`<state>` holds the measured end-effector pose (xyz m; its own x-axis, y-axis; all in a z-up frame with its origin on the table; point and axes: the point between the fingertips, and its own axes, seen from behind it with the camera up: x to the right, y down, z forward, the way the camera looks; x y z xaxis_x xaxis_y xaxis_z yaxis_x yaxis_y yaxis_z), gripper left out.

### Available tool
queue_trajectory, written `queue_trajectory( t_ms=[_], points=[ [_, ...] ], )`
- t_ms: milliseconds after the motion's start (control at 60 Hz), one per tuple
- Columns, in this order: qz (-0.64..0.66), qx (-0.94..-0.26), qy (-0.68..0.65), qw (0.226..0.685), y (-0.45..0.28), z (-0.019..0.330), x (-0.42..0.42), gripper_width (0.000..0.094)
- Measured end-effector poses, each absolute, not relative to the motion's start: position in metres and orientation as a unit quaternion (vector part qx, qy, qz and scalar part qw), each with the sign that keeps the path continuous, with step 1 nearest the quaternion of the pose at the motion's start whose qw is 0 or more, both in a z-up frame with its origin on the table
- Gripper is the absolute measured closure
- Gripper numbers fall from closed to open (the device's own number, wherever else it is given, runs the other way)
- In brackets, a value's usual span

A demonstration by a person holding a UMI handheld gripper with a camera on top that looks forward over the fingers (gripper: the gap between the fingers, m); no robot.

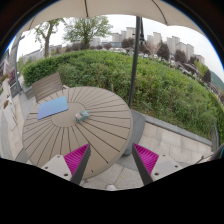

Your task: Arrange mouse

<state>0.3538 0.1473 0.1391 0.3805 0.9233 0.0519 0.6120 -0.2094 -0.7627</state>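
- Tongs point(110, 163) stand wide apart and hold nothing; both magenta pads point(75, 157) face each other across a bare gap, hanging over the near rim of the surface.
- Mouse point(83, 116): small grey object resting on the slatted top, roughly mid-surface. It lies ahead of the tongs and off toward the left finger, well beyond the fingertips, no contact.
- Long axis of the mouse: cannot tell with confidence; it appears slightly elongated and skewed to the slat direction, but it is too small to resolve.
- Blue mat point(53, 106) lies flat on the surface, just beside the mouse on its far-left side; the two look close but apart. Judgement: the mat is the likely destination for the arranging.
- Surface point(105, 135): round, wooden slats, pale brown.
- Chair point(46, 85) stands at the far-left edge of the surface; an umbrella pole point(133, 70) rises just beyond its right side.
- Beyond: a hedge point(120, 70), trees and distant buildings.
- Judgement: task at approach stage, nothing grasped yet. Next move calls for travel forward and leftward, then lowering so the fingers straddle the mouse; finger alignment must be set once its axis is readable.
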Motion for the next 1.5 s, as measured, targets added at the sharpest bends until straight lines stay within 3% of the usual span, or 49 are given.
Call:
queue_trajectory(
  t_ms=[217,750,1500],
  points=[
    [0.233,-0.736,-0.522,0.364,0.139,0.124,0.321,0.008],
    [0.268,-0.677,-0.592,0.346,0.041,0.088,0.25,0.0081],
    [0.288,-0.683,-0.575,0.345,0.063,-0.011,0.063,0.0082]
  ],
)
